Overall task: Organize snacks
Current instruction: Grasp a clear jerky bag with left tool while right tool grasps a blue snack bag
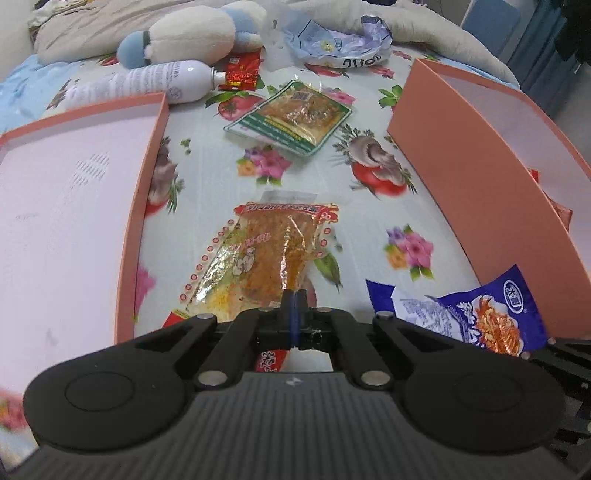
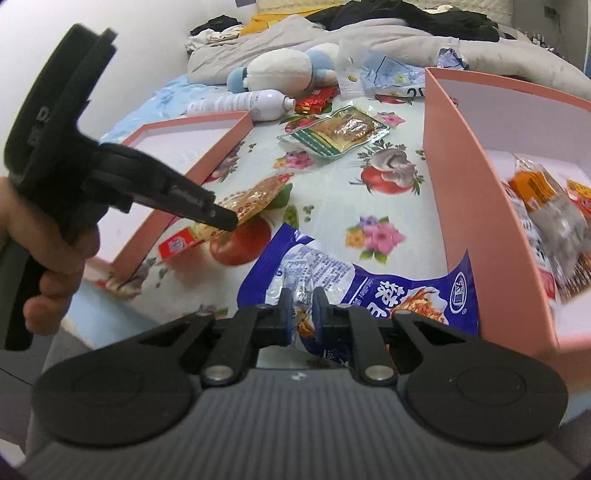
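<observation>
My left gripper (image 1: 294, 301) is shut on the near edge of an orange clear-wrapped snack packet (image 1: 258, 254); it also shows in the right wrist view (image 2: 221, 218), gripping that packet (image 2: 255, 199) just above the cloth. My right gripper (image 2: 302, 306) has its jaws a little apart around the crumpled edge of a blue snack bag (image 2: 369, 291), which lies beside the pink box (image 2: 454, 177); the bag also shows in the left wrist view (image 1: 476, 314). The box holds several snack packs (image 2: 550, 206). A green-edged snack packet (image 1: 291, 118) lies farther back.
A pink box lid (image 1: 66, 221) lies on the left. At the back are a white spray bottle (image 1: 155, 83), a small red packet (image 1: 242, 72), a plush toy (image 1: 192, 33), an empty blue wrapper (image 1: 340, 44) and bedding. A flowered cloth (image 1: 221, 173) covers the surface.
</observation>
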`<state>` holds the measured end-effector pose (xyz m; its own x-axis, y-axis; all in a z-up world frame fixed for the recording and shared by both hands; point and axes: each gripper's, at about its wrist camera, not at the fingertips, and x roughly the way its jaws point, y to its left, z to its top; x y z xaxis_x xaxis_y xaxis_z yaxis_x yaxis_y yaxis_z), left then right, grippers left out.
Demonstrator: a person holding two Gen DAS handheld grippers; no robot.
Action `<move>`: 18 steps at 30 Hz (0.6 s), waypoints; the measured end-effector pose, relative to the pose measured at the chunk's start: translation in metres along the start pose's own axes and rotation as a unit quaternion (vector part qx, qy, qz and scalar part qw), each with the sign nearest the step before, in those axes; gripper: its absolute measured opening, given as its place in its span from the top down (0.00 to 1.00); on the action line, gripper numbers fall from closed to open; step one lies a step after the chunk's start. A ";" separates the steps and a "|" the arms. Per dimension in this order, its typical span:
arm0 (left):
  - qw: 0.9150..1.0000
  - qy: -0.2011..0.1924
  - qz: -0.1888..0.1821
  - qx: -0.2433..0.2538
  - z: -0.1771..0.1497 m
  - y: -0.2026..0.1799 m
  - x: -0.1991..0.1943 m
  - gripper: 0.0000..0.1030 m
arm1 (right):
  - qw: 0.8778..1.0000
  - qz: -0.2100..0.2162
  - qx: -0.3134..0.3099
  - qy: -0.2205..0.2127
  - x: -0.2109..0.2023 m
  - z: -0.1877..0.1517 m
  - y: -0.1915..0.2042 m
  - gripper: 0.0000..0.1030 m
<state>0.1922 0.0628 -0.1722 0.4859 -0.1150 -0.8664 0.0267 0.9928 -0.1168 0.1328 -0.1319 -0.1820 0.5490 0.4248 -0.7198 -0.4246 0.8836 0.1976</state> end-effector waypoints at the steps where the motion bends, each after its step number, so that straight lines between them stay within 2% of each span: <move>1: 1.000 -0.001 0.002 -0.001 -0.006 -0.001 -0.004 1.00 | 1.000 0.002 -0.002 0.000 -0.003 -0.003 0.002 0.86; 5: 1.000 -0.006 0.011 -0.020 -0.026 0.000 -0.014 1.00 | 1.000 0.017 -0.007 0.000 -0.013 -0.013 0.004 0.86; 7: 1.000 0.001 0.024 -0.012 -0.034 -0.001 -0.015 1.00 | 1.000 0.011 -0.011 0.004 -0.012 -0.018 0.005 0.85; 10: 1.000 -0.001 0.012 -0.018 -0.040 0.002 -0.021 0.99 | 1.000 0.011 -0.024 0.010 -0.011 -0.022 0.007 0.81; 11: 1.000 0.001 0.010 -0.018 -0.041 0.002 -0.023 0.96 | 1.000 0.012 -0.027 0.009 -0.012 -0.023 0.007 0.79; 13: 1.000 0.001 0.005 -0.015 -0.042 0.003 -0.026 0.85 | 0.999 0.008 -0.032 0.009 -0.013 -0.024 0.008 0.73; 14: 1.000 0.001 0.005 -0.012 -0.041 0.003 -0.027 0.65 | 0.999 0.005 -0.034 0.010 -0.014 -0.024 0.008 0.64; 15: 1.000 -0.002 0.006 -0.004 -0.040 0.002 -0.028 0.42 | 0.999 0.005 -0.036 0.009 -0.015 -0.026 0.008 0.52; 17: 1.000 -0.011 0.010 0.019 -0.037 -0.002 -0.029 0.28 | 0.999 0.006 -0.042 0.006 -0.018 -0.028 0.008 0.37; 18: 0.999 -0.015 0.011 0.034 -0.035 -0.005 -0.029 0.25 | 0.999 0.005 -0.047 0.007 -0.019 -0.029 0.009 0.32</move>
<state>0.1475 0.0602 -0.1632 0.5126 -0.0926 -0.8536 0.0738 0.9952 -0.0637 0.0973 -0.1381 -0.1860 0.5349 0.4297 -0.7276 -0.4952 0.8571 0.1421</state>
